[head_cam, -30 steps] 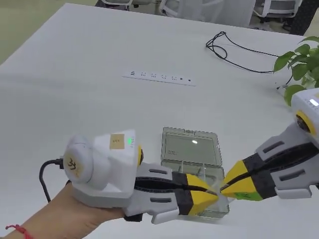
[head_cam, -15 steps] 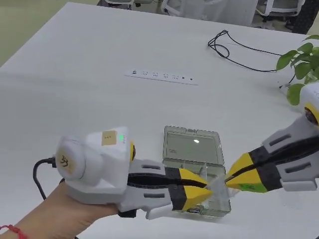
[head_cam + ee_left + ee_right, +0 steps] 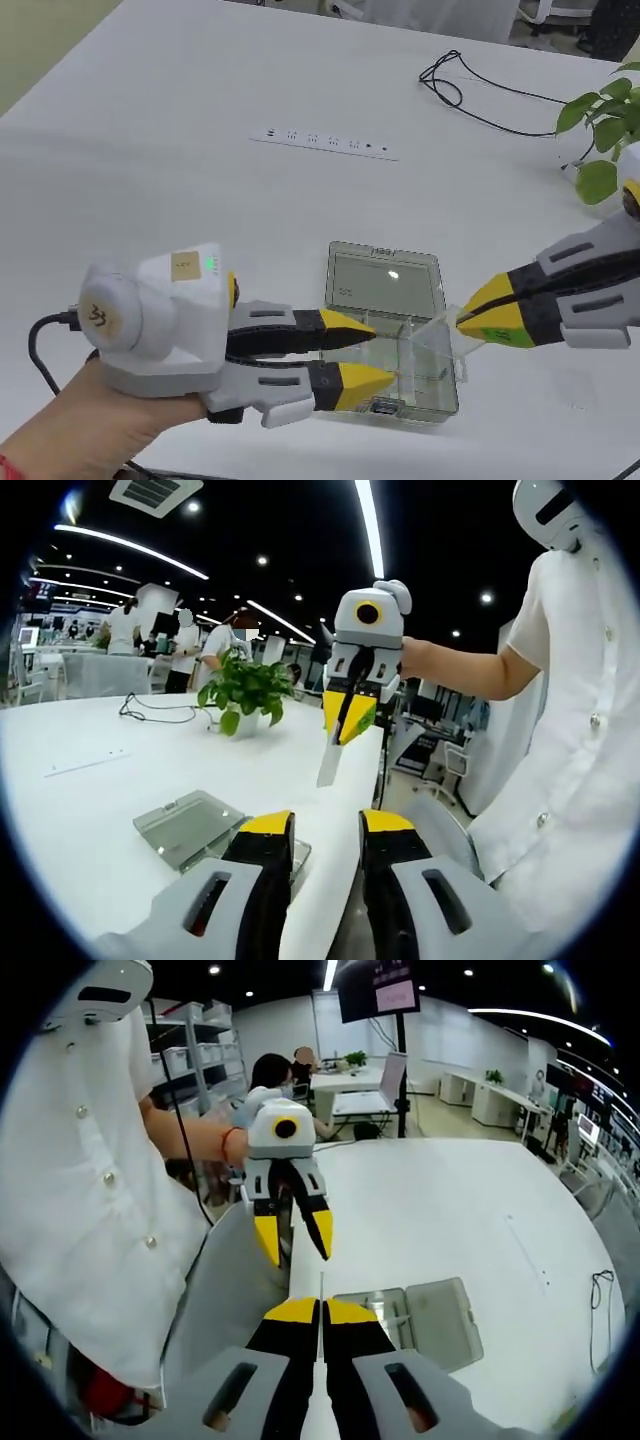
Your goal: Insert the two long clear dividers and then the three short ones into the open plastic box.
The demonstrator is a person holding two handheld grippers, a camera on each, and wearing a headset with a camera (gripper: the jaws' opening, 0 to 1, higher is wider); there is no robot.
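Observation:
The open clear plastic box (image 3: 432,398) lies on the white table near the front edge, its lid (image 3: 388,283) folded back flat. My right gripper (image 3: 462,322) is shut on a clear divider (image 3: 436,338), which hangs tilted over the box's right half. My left gripper (image 3: 372,352) stands open just left of the divider, over the box's left part, with nothing between its jaws. In the left gripper view the right gripper (image 3: 348,723) holds the divider (image 3: 329,766) above my open jaws, and the box (image 3: 188,825) lies lower left. From the right gripper view the divider (image 3: 321,1288) appears edge-on, with the open left gripper (image 3: 295,1232) beyond it.
A white power strip (image 3: 325,141) lies mid-table. A black cable (image 3: 470,85) loops at the far right, next to a green plant (image 3: 603,120). The table's front edge runs close below the box. People and desks fill the room behind.
My left gripper has opened, let go of the divider and drawn back to the left. The right gripper keeps hold of the divider over the box.

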